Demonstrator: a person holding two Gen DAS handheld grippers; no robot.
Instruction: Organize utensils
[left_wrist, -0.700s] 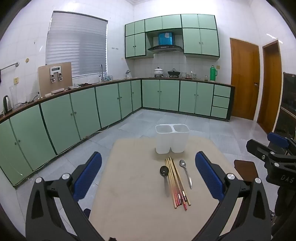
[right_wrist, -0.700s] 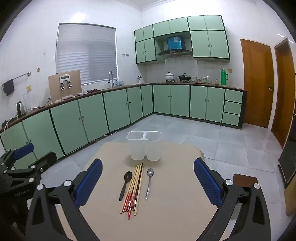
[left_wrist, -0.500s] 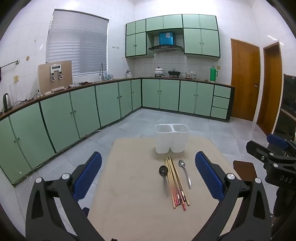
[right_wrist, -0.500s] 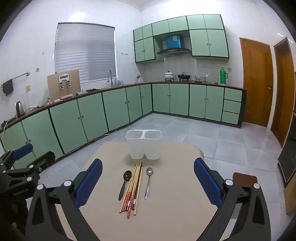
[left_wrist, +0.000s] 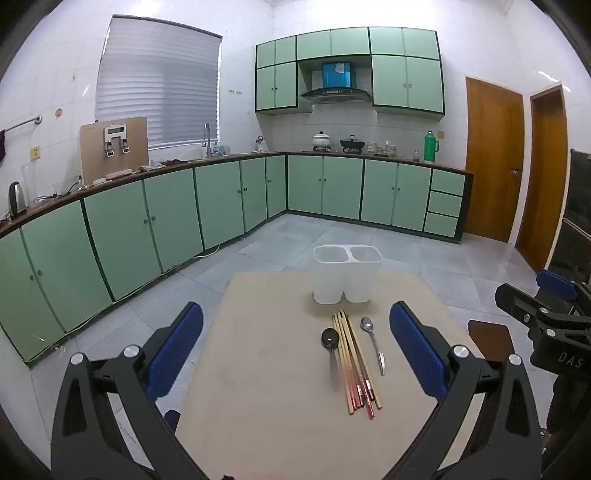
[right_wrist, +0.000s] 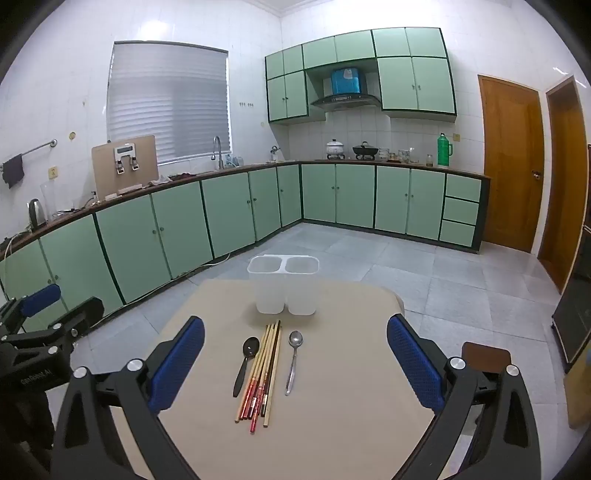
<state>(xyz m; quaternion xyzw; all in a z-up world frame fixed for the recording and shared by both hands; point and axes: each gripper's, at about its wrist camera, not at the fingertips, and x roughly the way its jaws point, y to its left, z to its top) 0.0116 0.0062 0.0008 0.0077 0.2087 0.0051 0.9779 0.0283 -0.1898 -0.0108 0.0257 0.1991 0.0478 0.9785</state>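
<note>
A white two-compartment utensil holder (left_wrist: 347, 274) (right_wrist: 283, 284) stands empty at the far side of a beige table (left_wrist: 266, 387) (right_wrist: 351, 406). In front of it lie a black spoon (left_wrist: 330, 340) (right_wrist: 246, 360), a bundle of chopsticks (left_wrist: 354, 363) (right_wrist: 263, 373) and a metal spoon (left_wrist: 373, 343) (right_wrist: 293, 360). My left gripper (left_wrist: 295, 354) is open and empty, held above the table's near left part. My right gripper (right_wrist: 295, 358) is open and empty, above the near edge, with the utensils between its fingers in view.
Green cabinets (left_wrist: 147, 225) run along the left and back walls. Wooden doors (left_wrist: 495, 158) stand at the right. A brown stool (right_wrist: 485, 356) sits by the table's right side. The other gripper shows at the right edge of the left wrist view (left_wrist: 546, 325) and at the left edge of the right wrist view (right_wrist: 40, 332).
Both grippers have drifted slightly; the views shift a little. Nothing on the table has moved and both grippers stay open.
</note>
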